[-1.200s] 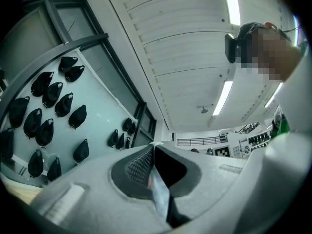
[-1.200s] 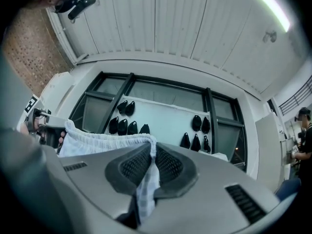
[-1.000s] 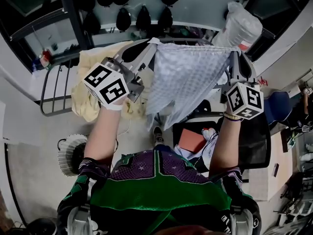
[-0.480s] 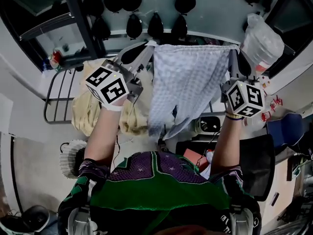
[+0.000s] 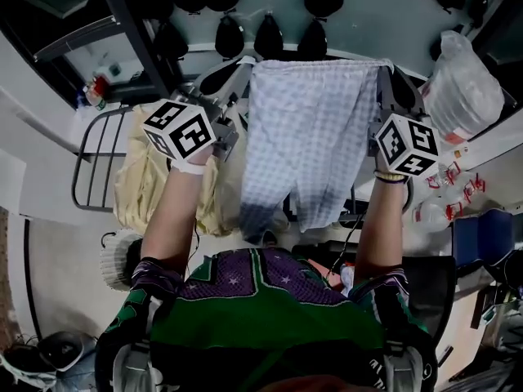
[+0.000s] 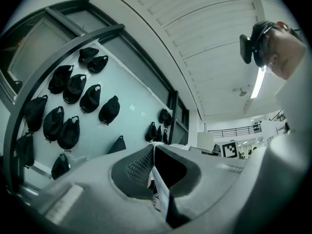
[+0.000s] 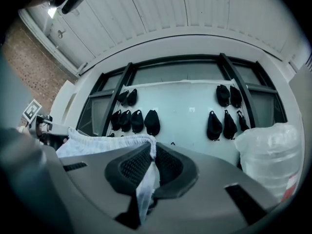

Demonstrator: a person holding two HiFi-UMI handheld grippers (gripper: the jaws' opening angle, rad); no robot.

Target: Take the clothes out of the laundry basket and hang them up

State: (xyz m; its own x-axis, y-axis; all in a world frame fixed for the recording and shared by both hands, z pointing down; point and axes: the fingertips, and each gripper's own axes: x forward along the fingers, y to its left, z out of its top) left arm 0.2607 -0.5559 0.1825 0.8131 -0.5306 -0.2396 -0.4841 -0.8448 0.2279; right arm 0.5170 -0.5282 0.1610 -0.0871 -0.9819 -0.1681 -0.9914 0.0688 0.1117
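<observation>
Pale checked shorts (image 5: pixel 306 137) hang spread by the waistband between my two grippers, held up in front of the wall. My left gripper (image 5: pixel 243 68) pinches the waistband's left end, and in the left gripper view its jaws (image 6: pixel 152 149) are shut with a thin fold of cloth (image 6: pixel 161 195) between the pads. The right gripper (image 5: pixel 382 78) has the right end. In the right gripper view the elastic waistband (image 7: pixel 105 143) runs off to the left from the shut jaws (image 7: pixel 155 149), and a strip of cloth (image 7: pixel 145 189) hangs down between them.
A yellow cloth (image 5: pixel 151 178) is draped over a dark metal rack (image 5: pixel 86 158) at the left. Several black caps (image 5: pixel 270 35) hang on the pale wall ahead. A filled clear plastic bag (image 5: pixel 466 92) stands at the right, with a chair and clutter below it.
Both grippers have carried the stretched shorts sideways; the plastic bag and the chair have slid toward the right of the view. The shorts now hang flatter and wider. Both grips hold.
</observation>
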